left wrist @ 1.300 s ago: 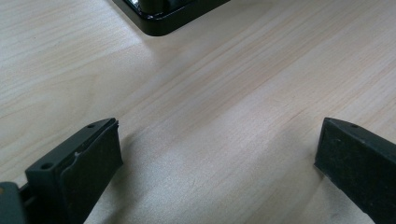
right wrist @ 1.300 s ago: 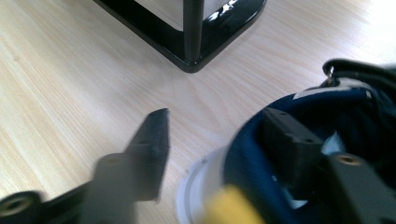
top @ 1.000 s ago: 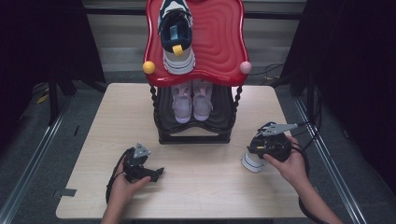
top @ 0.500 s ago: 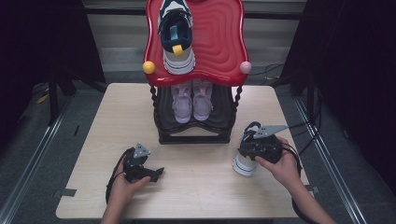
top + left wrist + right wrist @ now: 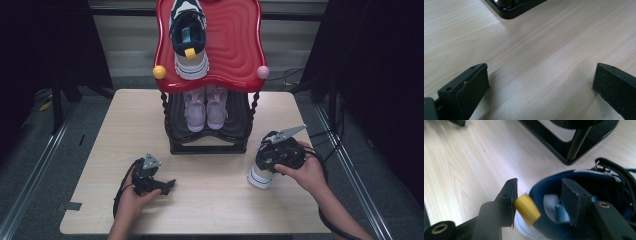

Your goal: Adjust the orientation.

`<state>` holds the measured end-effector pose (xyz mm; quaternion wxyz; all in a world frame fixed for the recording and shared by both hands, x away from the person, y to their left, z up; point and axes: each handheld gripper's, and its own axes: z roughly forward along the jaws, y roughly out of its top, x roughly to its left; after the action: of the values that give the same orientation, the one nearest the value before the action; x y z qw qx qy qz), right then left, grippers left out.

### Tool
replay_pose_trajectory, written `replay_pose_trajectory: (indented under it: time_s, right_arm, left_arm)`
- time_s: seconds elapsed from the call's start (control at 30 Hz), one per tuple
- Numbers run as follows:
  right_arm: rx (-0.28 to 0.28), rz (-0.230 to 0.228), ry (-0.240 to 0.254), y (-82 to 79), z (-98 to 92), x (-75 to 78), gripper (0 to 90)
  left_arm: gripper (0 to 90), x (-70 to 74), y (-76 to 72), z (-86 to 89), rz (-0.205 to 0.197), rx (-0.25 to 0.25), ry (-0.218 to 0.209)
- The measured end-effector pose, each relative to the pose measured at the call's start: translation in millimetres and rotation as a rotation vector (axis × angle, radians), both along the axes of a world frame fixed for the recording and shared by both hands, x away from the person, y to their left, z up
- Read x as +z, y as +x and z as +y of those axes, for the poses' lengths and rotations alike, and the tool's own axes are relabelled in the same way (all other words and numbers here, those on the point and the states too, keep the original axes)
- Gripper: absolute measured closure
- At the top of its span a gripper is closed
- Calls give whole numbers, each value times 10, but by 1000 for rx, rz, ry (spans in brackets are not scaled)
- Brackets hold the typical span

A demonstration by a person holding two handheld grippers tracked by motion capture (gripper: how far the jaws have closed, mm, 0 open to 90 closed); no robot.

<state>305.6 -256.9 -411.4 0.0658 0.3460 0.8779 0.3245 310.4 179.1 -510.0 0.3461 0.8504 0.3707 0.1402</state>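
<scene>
A navy and white sneaker point(image 5: 259, 176) stands on the table point(image 5: 210, 200), right of the rack. My right gripper point(image 5: 267, 159) is over its heel. In the right gripper view the right gripper point(image 5: 539, 187) straddles the navy heel collar point(image 5: 584, 177). One jaw is outside, against the yellow pull tab point(image 5: 527, 208). The other jaw is inside the shoe, with a gap to the collar. These jaws have just been opening, with the heel still between them. My left gripper point(image 5: 162, 186) rests on the table at front left. Bare wood lies between the wide-open jaws of the left gripper point(image 5: 539, 75).
A black shoe rack point(image 5: 207, 147) stands at the table's middle back. Its red top shelf point(image 5: 235, 50) carries a matching navy and white sneaker point(image 5: 189, 35). A pair of pink shoes point(image 5: 205, 107) sits on the lower shelf. The rack's base point(image 5: 564, 147) is close beyond the right gripper.
The right gripper and the sneaker under it have shifted a little to the left. The left gripper has stayed where it was.
</scene>
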Motion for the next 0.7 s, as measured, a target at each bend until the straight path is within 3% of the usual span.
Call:
replay_pose_trajectory:
  time_s: [0.4, 0.7]
  right_arm:
    - [17, 124, -86, 58, 9, 52, 461]
    - [48, 158, -159, 125, 83, 94, 468]
  left_arm:
    - [0, 0, 0, 0, 0, 0, 0]
    - [0, 0, 0, 0, 0, 0, 0]
